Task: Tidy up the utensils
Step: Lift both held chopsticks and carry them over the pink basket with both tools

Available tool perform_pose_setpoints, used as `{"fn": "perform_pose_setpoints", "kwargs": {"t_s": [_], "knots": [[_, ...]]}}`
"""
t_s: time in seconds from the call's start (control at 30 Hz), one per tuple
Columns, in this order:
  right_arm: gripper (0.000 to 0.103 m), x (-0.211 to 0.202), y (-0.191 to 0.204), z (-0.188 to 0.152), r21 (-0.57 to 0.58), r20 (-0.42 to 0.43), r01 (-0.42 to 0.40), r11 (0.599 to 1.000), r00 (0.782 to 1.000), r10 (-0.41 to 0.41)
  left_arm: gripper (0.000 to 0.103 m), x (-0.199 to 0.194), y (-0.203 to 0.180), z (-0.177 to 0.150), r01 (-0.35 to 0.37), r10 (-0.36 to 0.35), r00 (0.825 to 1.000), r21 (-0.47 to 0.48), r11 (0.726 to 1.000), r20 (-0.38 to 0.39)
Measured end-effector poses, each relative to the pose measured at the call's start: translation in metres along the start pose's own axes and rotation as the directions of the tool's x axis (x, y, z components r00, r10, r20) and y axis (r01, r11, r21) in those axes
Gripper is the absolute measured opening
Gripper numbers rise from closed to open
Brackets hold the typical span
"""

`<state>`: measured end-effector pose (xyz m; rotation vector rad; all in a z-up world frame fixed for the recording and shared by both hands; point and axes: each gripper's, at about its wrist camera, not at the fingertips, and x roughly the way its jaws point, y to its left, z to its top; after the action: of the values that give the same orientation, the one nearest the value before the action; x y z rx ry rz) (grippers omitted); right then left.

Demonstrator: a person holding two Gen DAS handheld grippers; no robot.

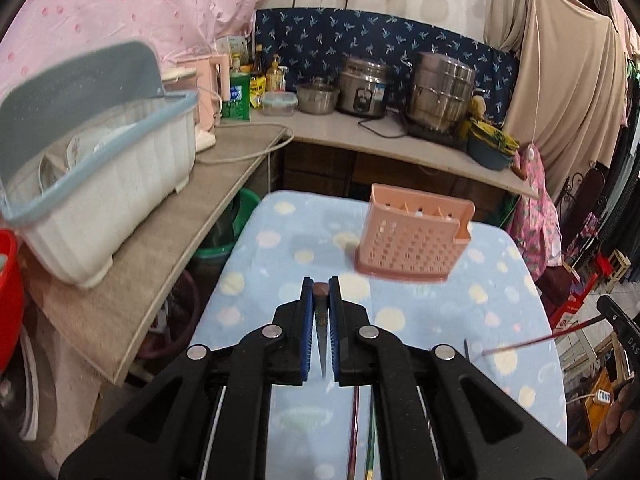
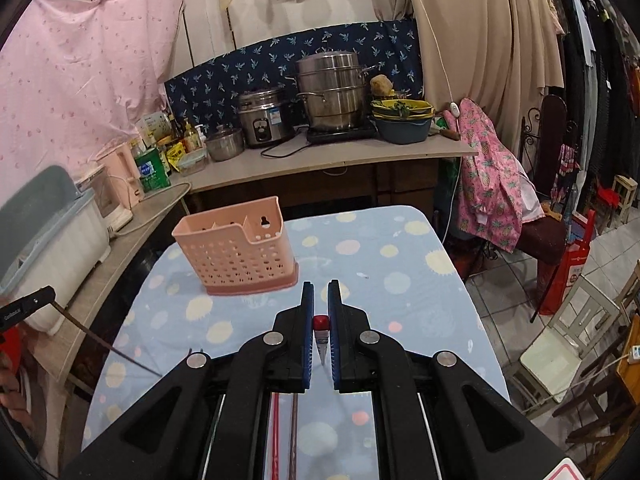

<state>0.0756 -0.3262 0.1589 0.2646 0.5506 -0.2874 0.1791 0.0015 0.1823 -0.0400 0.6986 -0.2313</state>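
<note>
Blue pads on your left gripper [image 1: 321, 292] are pressed together on one brown-capped chopstick [image 1: 321, 322], its tip pointing back toward the camera between the fingers. Your right gripper [image 2: 321, 296] is likewise clamped on one red-capped chopstick [image 2: 321, 338], tip toward the lens. Each wrist view catches the other tool at its edge with its stick slanting down: the red one [image 1: 532, 342] at the right of the left view, the brown one [image 2: 108, 346] at the left of the right view. That makes two chopsticks held, one per gripper.

Beneath each tool, two more thin sticks [image 2: 284, 436] lie on the cloth, partly hidden by the gripper bodies, so you cannot tell their full length.

Ahead of both tools, one pink perforated utensil holder [image 2: 240, 252] stands upright on the table [image 2: 400, 256], which wears a pale blue cloth with pastel spots. The holder is well apart from both grippers.

To the left, on a side counter, one white dish rack [image 1: 104, 196] with a blue rim holds plates. On the far counter [image 2: 340, 156] you have one rice cooker [image 2: 262, 118], one stacked steel steamer [image 2: 332, 94], one small steel pot [image 2: 225, 145] and one pink kettle [image 2: 122, 174].
</note>
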Motion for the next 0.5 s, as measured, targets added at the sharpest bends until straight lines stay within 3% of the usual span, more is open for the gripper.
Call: {"fn": "perform_pose_setpoints", "kwargs": {"t_s": [0.27,0.5], "knots": [[0.007,0.004,0.019,0.074,0.011,0.131,-0.066,0.998,0.989,0.064,0.007,-0.004,-0.022,0.078,0.039,-0.037,0.991,-0.009,0.999,0.128],[0.007,0.014,0.056,0.146,0.002,0.268,-0.141,0.99,0.954,0.135,0.007,-0.011,-0.052,0.15,0.077,-0.071,0.958,-0.012,0.997,0.28]]}}
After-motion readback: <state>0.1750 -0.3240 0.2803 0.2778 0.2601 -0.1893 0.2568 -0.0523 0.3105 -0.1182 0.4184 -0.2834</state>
